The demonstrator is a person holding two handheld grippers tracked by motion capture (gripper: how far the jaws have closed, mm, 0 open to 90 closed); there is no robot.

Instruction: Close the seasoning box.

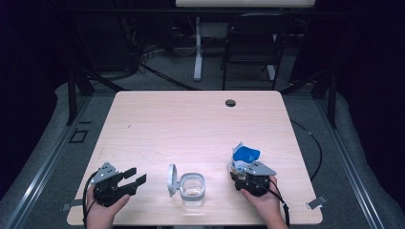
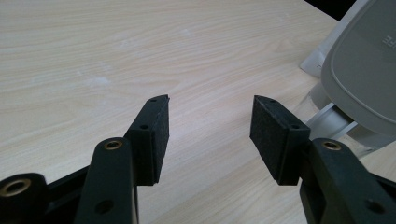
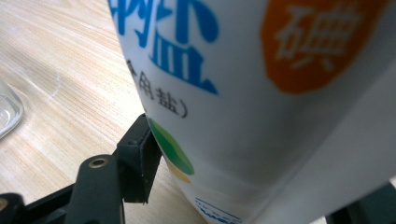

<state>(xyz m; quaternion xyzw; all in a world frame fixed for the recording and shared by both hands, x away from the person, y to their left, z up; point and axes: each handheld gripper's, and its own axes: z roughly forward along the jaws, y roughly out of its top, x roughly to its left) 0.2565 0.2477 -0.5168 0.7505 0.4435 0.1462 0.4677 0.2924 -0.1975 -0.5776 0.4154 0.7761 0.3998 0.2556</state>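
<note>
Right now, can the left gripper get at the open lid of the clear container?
Probably yes. The left gripper is open, and bare table lies between it and the lid, with nothing in the way.

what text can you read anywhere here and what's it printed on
"盐": large blue character on the white salt bag in the right gripper, cut off at the top edge.
"(食用盐)": small blue print below it, the first part hidden at the bag's edge.
"碘": white character on the bag's orange patch.
Small blue print at the bag's bottom: too blurred to read.
Raised marks on the grey lid of the glass container: cut off, unreadable.
</note>
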